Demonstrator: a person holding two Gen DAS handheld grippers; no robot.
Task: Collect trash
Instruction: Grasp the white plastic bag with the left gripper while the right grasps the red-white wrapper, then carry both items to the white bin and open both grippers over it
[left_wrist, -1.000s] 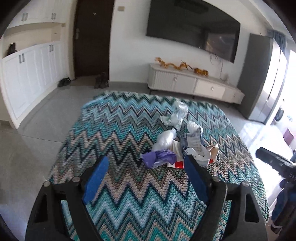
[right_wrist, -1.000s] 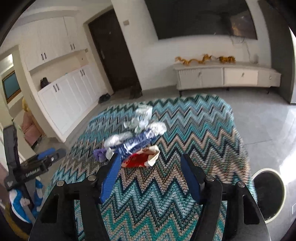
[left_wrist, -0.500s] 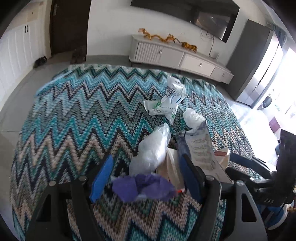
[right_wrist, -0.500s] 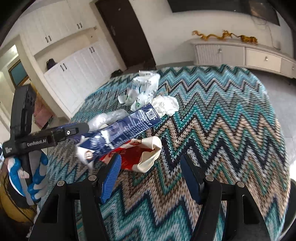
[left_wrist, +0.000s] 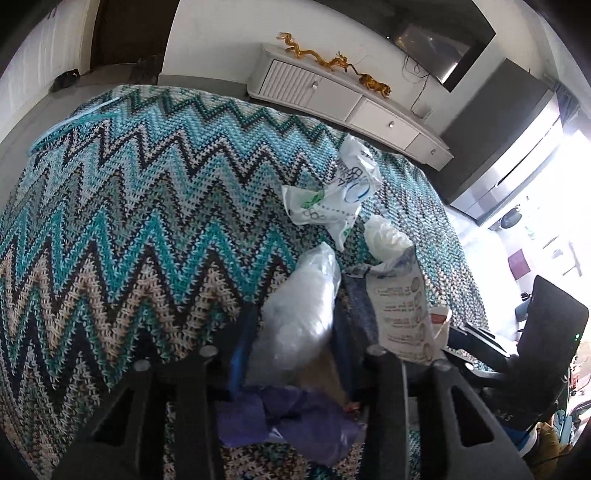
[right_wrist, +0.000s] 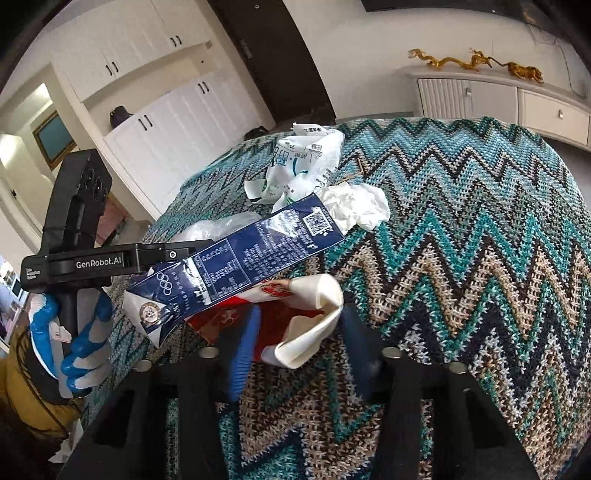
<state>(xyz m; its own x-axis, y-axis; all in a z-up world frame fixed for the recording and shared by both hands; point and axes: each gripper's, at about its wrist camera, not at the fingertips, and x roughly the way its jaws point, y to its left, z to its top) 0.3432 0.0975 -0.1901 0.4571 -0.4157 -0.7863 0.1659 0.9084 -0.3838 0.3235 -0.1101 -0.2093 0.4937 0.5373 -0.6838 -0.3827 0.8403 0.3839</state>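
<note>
- Trash pile sits on the zigzag blanket (right_wrist: 480, 229), bunched toward its left half seen from the right wrist view.
- Red-and-white paper cup (right_wrist: 306, 321), crushed, lies on its side right between the right gripper (right_wrist: 301, 354) fingers; open mouth points toward the camera, long axis running away from the gripper and up-left.
- Right gripper jaws stand apart, one each side of the cup, nothing clamped yet as far as I can tell; looks like closing is all that's needed.
- Clear plastic bag (left_wrist: 299, 314) lies between the left gripper (left_wrist: 291, 354) fingers, long axis pointing straight away along the fingers.
- Left jaws are narrowed around the bag; whether they actually pinch it, cannot tell.
- Purple wrapper (left_wrist: 288, 421) sits under the left gripper, nearer the camera than the bag.
- Blue carton (right_wrist: 236, 269) lies across the cup's far end, long axis slanting up-right, between the two grippers.
- Further out: crumpled tissue (right_wrist: 354, 206) touching the carton's top end, printed white bag (right_wrist: 303, 162) beyond it.
- Right arm is nearer the cup, left nearer the clear bag.
</note>
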